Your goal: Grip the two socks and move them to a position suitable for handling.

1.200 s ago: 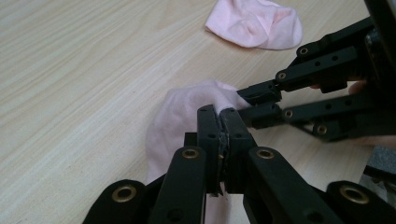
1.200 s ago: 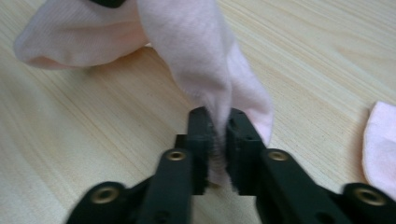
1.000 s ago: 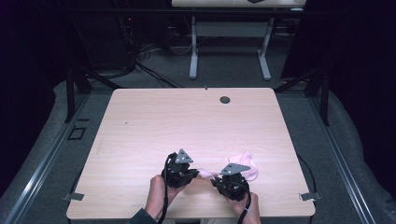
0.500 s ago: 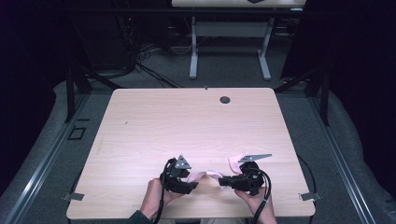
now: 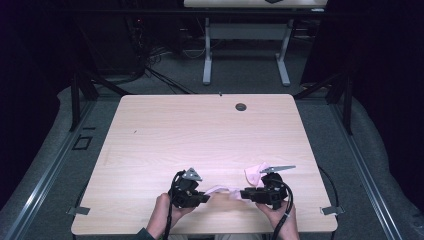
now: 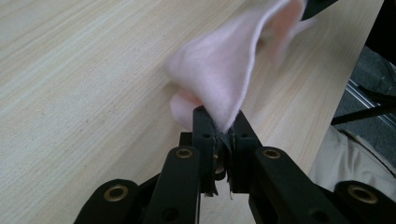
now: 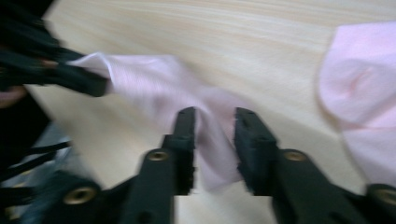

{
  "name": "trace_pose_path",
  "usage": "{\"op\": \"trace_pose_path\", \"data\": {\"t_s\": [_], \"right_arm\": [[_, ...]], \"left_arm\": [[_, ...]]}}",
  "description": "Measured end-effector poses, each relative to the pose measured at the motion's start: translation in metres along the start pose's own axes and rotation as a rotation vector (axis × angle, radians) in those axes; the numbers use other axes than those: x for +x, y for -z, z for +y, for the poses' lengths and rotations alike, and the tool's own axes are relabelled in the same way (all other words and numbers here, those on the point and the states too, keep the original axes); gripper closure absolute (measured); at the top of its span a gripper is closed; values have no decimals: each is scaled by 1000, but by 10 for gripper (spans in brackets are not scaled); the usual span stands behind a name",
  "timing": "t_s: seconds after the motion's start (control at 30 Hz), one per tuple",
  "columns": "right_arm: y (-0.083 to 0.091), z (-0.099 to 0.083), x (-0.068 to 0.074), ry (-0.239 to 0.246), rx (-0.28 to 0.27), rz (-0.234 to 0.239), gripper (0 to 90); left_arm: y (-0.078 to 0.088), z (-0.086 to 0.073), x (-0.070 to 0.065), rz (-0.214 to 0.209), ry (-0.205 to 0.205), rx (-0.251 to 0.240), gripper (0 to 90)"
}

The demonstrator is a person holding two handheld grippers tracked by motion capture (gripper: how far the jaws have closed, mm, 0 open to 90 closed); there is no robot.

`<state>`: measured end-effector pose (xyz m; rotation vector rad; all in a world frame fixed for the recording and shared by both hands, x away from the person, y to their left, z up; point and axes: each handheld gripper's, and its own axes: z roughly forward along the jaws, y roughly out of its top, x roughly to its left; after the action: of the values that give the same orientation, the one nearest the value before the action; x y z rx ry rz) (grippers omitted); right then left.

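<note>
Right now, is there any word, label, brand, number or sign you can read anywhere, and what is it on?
None: no readable text in any view.
Pink cloth: plain, no tag or print showing.
Left gripper and right gripper: black jaws, no markings legible; the right gripper view is blurred.
Table: bare wood grain, no label.

The high view overlooks the table [image 5: 200, 130] from above; both gripper views share the pink cloth [image 6: 224, 70] close up.
</note>
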<state>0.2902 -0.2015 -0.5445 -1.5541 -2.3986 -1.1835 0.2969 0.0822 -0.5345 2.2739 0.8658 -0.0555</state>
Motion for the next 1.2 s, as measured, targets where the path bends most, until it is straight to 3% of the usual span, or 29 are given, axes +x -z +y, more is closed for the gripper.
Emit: {"op": "trace_pose_path", "data": {"t_s": [0.03, 0.1, 0.27, 0.33, 0.4, 0.43, 0.47, 0.53, 0.6, 0.7, 0.8, 1.0, 1.1, 1.13, 1.17, 1.2], "right_arm": [[-6, 0, 2, 32, 12, -80, 572], [-10, -1, 7, 92, -3, -135, 478], [-1, -13, 42, 214, -106, -125, 324], [-6, -18, 64, 299, -91, -143, 249], [-16, -25, 84, 385, -79, -161, 248], [-23, -28, 91, 421, -66, -195, 258], [-31, -30, 93, 429, -49, -219, 276], [-40, -35, 89, 418, -26, -233, 391], [-44, -41, 79, 413, -24, -275, 472], [-35, -46, 62, 396, -66, -291, 634], [-25, -45, 55, 384, -117, -292, 717], [-1, -37, 46, 363, -164, -241, 770], [10, -31, 47, 340, -153, -187, 796], [13, -30, 48, 331, -143, -168, 797], [18, -27, 50, 319, -100, -139, 798], [22, -26, 52, 311, -98, -124, 801]], "left_arm": [[0, 1, 0, 4, 5, -1, 846], [0, 4, 0, 12, 16, -3, 845], [-1, 6, -2, 34, 36, -1, 845], [-1, 8, -2, 39, 47, 0, 845], [0, 10, -2, 41, 54, -8, 844], [0, 12, -2, 42, 58, -12, 844], [2, 12, -2, 46, 53, -15, 844], [4, 12, -2, 46, 53, -18, 843], [6, 11, 0, 45, 56, -21, 842], [6, 9, 1, 47, 43, -14, 839], [5, 6, 0, 52, 31, -7, 840], [5, 2, -3, 39, 0, 7, 839], [6, -1, -6, 21, -3, 21, 841], [8, -3, -8, 5, -3, 26, 841], [9, -4, -9, -10, -4, 31, 841], [11, -6, -11, -39, -3, 38, 841]]}}
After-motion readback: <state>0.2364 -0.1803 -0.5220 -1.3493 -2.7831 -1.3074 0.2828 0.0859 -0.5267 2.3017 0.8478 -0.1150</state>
